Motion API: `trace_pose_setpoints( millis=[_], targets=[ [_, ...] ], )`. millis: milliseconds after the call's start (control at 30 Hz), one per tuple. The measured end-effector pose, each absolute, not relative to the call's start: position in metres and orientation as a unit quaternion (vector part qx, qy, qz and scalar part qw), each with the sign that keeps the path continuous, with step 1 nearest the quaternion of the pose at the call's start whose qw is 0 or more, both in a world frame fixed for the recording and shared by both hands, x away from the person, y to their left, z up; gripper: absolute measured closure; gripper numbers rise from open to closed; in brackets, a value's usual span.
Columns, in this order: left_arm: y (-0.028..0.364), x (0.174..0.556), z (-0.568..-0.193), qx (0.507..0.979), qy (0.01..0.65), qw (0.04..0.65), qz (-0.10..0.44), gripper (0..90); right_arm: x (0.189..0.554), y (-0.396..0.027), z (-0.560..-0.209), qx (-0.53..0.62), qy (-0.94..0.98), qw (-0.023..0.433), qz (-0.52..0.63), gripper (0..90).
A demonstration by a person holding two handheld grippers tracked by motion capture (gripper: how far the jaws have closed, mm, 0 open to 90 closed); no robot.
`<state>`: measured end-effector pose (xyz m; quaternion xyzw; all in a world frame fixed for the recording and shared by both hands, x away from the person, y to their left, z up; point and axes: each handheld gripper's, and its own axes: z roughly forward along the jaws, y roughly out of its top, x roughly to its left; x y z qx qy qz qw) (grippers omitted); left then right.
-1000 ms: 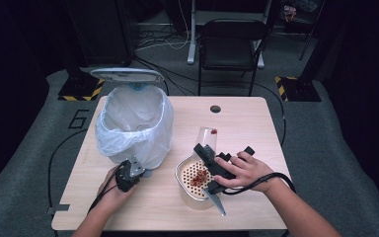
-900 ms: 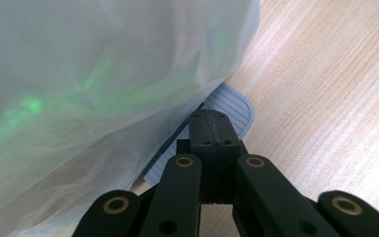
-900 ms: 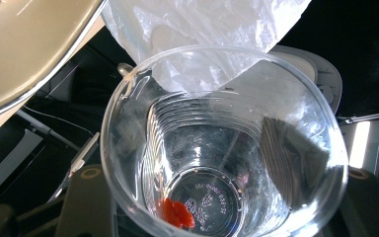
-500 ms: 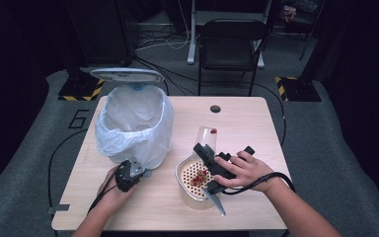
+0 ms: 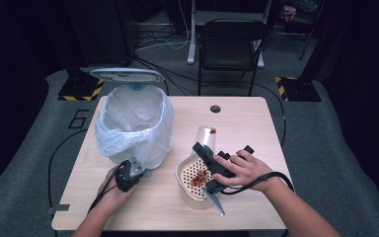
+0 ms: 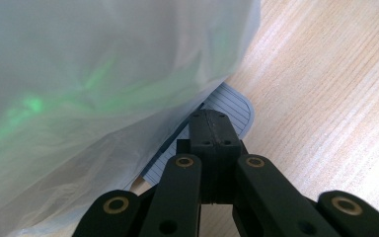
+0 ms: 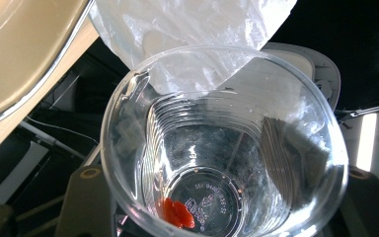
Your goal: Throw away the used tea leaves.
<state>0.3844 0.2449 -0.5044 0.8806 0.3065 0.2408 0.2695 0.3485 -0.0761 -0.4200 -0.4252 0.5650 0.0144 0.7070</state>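
My right gripper (image 5: 202, 149) is shut on a clear plastic cup (image 5: 206, 137), held tilted above the far rim of a metal strainer bowl (image 5: 183, 186). In the right gripper view I look into the cup's mouth (image 7: 227, 148); one red bit (image 7: 178, 213) clings to its bottom. Several red bits (image 5: 199, 177) lie in the strainer. My left gripper (image 5: 128, 174) is shut on nothing, its tips (image 6: 212, 121) just above the ribbed grey pedal (image 6: 229, 104) at the foot of the bin (image 5: 135, 123).
The bin is lined with a white plastic bag (image 6: 89, 84) and its lid (image 5: 127, 75) stands open at the back. The wooden table (image 5: 246, 123) has a round cable hole (image 5: 215, 108). A black chair (image 5: 232, 44) stands beyond the far edge.
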Motion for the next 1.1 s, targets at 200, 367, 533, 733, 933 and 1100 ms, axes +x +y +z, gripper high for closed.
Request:
trace_pose_setpoints(
  millis=[200,367,533,733,933,1100],
  targets=[
    [0.245,0.384,-0.504,0.88,0.308,0.27,0.24,90.0,0.348,-0.074,-0.416,-0.417,0.582,0.698,0.026,38.7],
    [0.244,0.383,-0.505,0.878,0.315,0.273,0.236,90.0,0.346,-0.069,-0.401,-0.369,0.591,0.714,0.069,39.1],
    [0.244,0.383,-0.506,0.876,0.314,0.274,0.241,90.0,0.348,-0.063,-0.383,-0.324,0.637,0.69,0.113,39.0],
    [0.245,0.384,-0.504,0.881,0.306,0.269,0.24,90.0,0.358,-0.059,-0.356,-0.248,0.748,0.592,0.17,39.1],
    [0.245,0.384,-0.504,0.881,0.307,0.269,0.24,90.0,0.373,-0.058,-0.331,-0.156,0.845,0.46,0.222,39.4],
    [0.245,0.384,-0.505,0.879,0.306,0.27,0.245,90.0,0.387,-0.059,-0.314,-0.102,0.896,0.341,0.264,39.5]
  ],
)
